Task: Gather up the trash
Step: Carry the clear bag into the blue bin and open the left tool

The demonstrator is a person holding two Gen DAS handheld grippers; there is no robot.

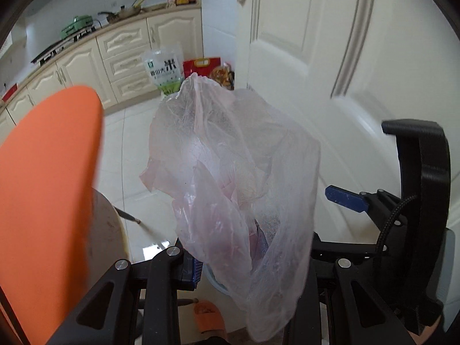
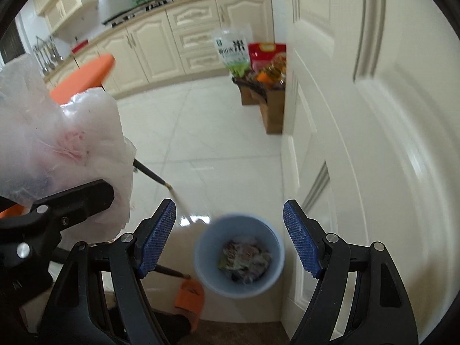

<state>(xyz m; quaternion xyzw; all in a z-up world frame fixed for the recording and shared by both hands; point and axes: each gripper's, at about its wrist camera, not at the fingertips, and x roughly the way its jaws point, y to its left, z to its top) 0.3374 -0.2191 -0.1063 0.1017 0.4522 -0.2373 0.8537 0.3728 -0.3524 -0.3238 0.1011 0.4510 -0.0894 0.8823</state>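
A translucent plastic bag (image 1: 230, 189) is held pinched in the narrowly parted left gripper (image 1: 230, 261), left of the blue bin (image 2: 240, 261) of trash on the near floor. The right gripper (image 2: 230, 241) is held wide apart, empty, above the bin.

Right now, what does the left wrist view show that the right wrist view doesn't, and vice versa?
Left wrist only: the left gripper shut on the translucent pinkish plastic bag, the bag filling the middle of the frame.
Right wrist only: the open, empty right gripper, and the round light-blue trash bin with wrappers inside.
Both: the bag, cream kitchen cabinets, white panelled door, orange slipper.
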